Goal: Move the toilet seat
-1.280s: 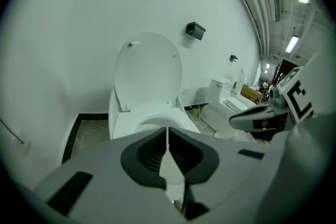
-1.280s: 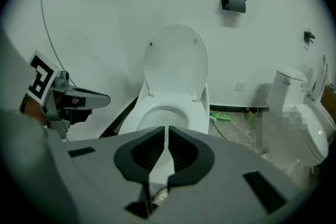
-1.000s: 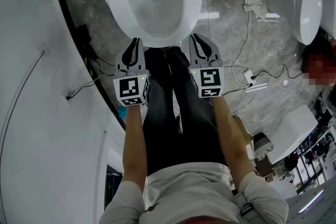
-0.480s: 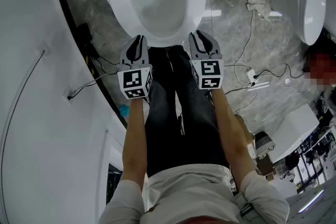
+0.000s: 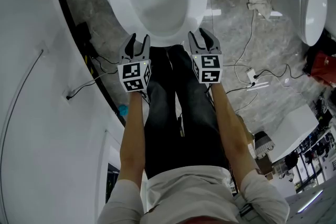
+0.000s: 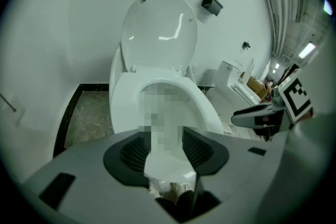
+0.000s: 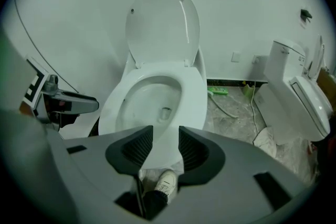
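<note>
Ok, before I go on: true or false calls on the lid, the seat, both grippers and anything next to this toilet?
1. The lid stands raised. True.
2. The seat is raised with it. False: the seat lies down flat.
3. Both grippers are shut. False: the left gripper and right gripper are open at the seat's front edge. Their jaws have just been opening and grip nothing.
4. A second toilet stands to the person's right. True.
</note>
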`<action>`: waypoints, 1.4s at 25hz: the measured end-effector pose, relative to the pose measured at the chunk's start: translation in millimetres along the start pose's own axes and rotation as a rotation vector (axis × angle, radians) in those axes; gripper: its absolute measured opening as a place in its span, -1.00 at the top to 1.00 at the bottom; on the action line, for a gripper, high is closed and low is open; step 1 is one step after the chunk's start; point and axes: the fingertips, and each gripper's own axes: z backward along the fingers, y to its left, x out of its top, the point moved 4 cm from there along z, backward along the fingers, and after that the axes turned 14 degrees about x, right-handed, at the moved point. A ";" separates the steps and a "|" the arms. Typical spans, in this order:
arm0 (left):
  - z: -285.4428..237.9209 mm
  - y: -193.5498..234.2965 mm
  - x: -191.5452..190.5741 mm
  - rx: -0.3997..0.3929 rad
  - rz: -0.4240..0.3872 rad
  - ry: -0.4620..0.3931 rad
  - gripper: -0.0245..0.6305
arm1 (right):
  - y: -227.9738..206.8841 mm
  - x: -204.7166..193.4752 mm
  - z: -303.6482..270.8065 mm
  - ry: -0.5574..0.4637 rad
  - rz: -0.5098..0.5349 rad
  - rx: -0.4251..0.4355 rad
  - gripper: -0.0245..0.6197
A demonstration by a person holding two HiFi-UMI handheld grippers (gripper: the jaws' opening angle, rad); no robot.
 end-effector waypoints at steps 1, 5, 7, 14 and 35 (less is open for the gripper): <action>-2.2 1.3 -3.5 0.001 0.011 0.010 0.33 | -1.9 -2.1 -1.7 0.007 -0.002 0.001 0.39; -8.4 4.0 -15.7 0.006 0.050 0.043 0.19 | -10.2 -11.8 -6.9 0.037 -0.021 0.002 0.29; -11.4 4.9 -21.5 0.011 0.053 0.058 0.15 | -13.2 -16.1 -8.9 0.043 -0.036 0.000 0.25; -21.8 14.7 -37.8 0.026 0.094 0.107 -0.06 | -15.2 -33.8 -18.6 0.054 -0.098 0.005 0.08; -60.3 20.8 -57.9 0.024 0.124 0.213 -0.34 | -26.0 -51.4 -58.9 0.091 -0.273 0.086 -0.29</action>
